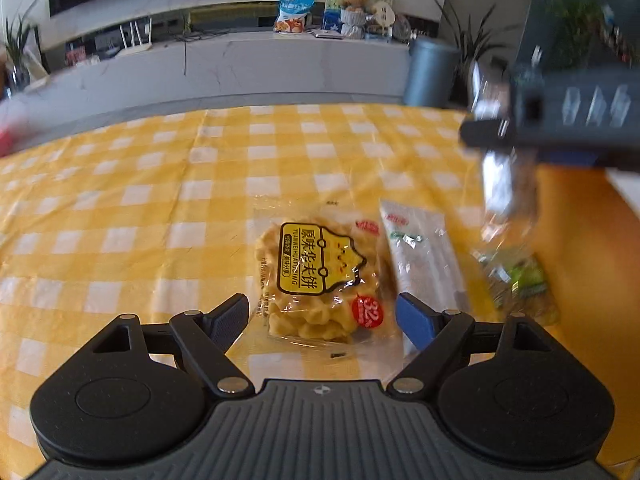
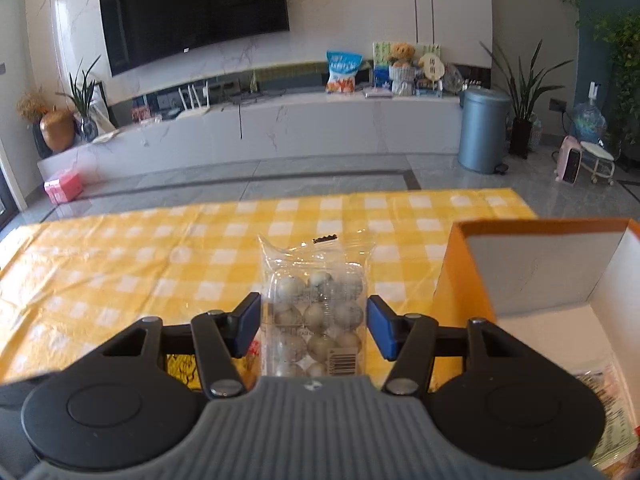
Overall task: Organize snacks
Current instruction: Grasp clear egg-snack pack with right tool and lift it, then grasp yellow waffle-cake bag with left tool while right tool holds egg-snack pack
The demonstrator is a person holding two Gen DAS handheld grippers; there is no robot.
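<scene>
We are holding a clear packet of small round eggs point(image 2: 318, 312) in our right gripper point(image 2: 314, 326), whose jaws are pinching the packet's two long sides. The packet is hanging above the table, its long axis running away from us along the fingers, its sealed notched end pointing toward the far edge of the table and its barcode end nearest the gripper body. In the left wrist view the same packet is a blurred clear strip point(image 1: 500, 184) dangling from the right gripper, well above the cloth.

Our left gripper point(image 1: 322, 316) is hovering with its jaws spread wide and nothing clamped; between the fingers, lying flat on the table, sits a waffle-cookie packet point(image 1: 324, 280) with a yellow label, its long axis pointing away from us. Just to its right is lying a white, slim packet point(image 1: 424, 256), angled slightly, and beyond that a green-printed packet point(image 1: 520, 280).

The table is wearing a yellow-and-white checked cloth point(image 2: 160, 264). At its right side is standing an open orange box point(image 2: 460, 284) with a white interior and some snacks already inside. Beyond the table we are seeing a grey tiled floor, a long white TV cabinet point(image 2: 320, 128) under a dark wall-mounted screen point(image 2: 192, 12), a blue-grey bin point(image 2: 482, 132) and potted plants.
</scene>
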